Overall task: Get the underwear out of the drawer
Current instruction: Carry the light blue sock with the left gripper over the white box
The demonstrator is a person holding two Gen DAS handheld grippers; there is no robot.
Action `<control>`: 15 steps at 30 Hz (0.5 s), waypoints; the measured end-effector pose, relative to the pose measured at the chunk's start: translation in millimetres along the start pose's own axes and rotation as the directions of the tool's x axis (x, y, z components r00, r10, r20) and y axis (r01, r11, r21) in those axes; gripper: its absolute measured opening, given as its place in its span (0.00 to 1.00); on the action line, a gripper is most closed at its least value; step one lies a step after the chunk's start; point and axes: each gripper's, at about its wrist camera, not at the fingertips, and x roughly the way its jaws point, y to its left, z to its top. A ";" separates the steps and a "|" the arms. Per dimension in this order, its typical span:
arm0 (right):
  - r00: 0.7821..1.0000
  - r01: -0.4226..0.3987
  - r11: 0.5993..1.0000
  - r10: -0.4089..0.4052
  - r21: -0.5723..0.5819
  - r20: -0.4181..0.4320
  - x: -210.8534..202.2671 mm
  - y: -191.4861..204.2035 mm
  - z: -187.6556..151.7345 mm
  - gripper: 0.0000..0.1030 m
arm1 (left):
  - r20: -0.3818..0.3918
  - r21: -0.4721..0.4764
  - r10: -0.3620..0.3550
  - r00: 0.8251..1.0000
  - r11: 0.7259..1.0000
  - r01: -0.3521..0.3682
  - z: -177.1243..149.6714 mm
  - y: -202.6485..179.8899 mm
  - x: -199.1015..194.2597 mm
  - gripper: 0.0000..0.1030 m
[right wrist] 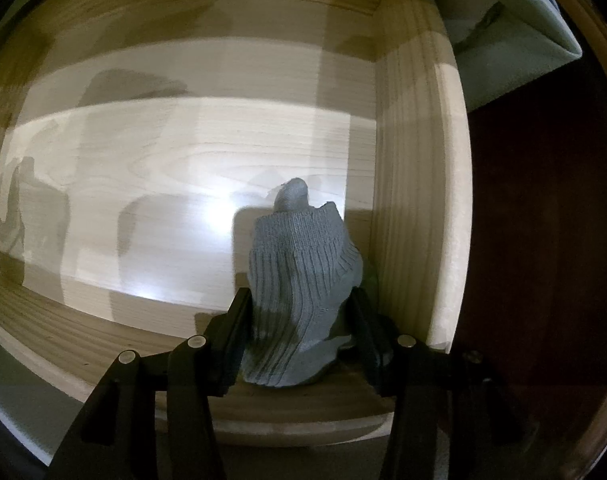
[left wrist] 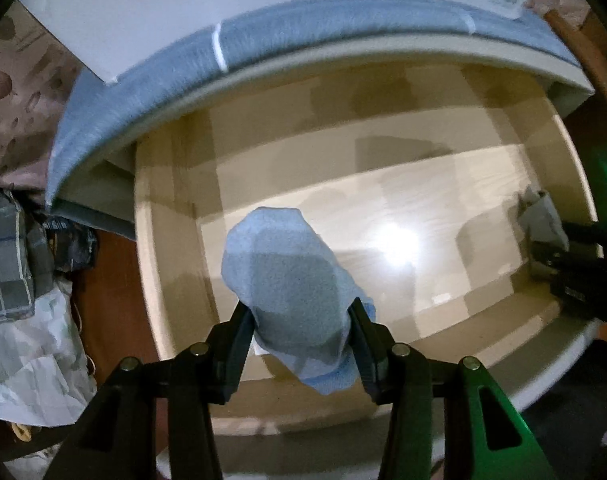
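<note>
Left gripper [left wrist: 299, 316] is clamping a light-blue knit piece [left wrist: 287, 280] above the pale wooden drawer [left wrist: 175, 240]; right gripper [right wrist: 299, 320] is pinching a grey ribbed piece [right wrist: 303, 272] by the drawer's right wall. Neither looks clear yet.

Dark reddish-brown floor [left wrist: 111, 280], dim room.

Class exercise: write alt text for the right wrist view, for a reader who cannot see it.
The right gripper, pointing down, pinches a grey ribbed knit garment between its black fingers, near the right wall of an open pale wooden drawer. The drawer's glossy floor reflects a light.
</note>
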 end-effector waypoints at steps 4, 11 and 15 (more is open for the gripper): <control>1.000 0.009 1.000 -0.009 -0.010 -0.004 -1.0 4.8 1.1 0.45 | 0.047 0.030 -0.017 0.999 0.999 0.016 -10.4 -2.6 -30.0 0.46; 1.000 0.012 1.000 -0.012 -0.011 -0.004 -0.1 7.0 2.8 0.44 | 0.151 0.076 -0.050 0.987 0.996 0.039 -14.6 6.3 -85.7 0.46; 1.000 0.012 1.000 -0.013 -0.011 -0.003 -1.4 7.3 4.2 0.44 | 0.222 0.074 -0.056 0.973 0.996 0.041 -11.6 16.5 -124.3 0.46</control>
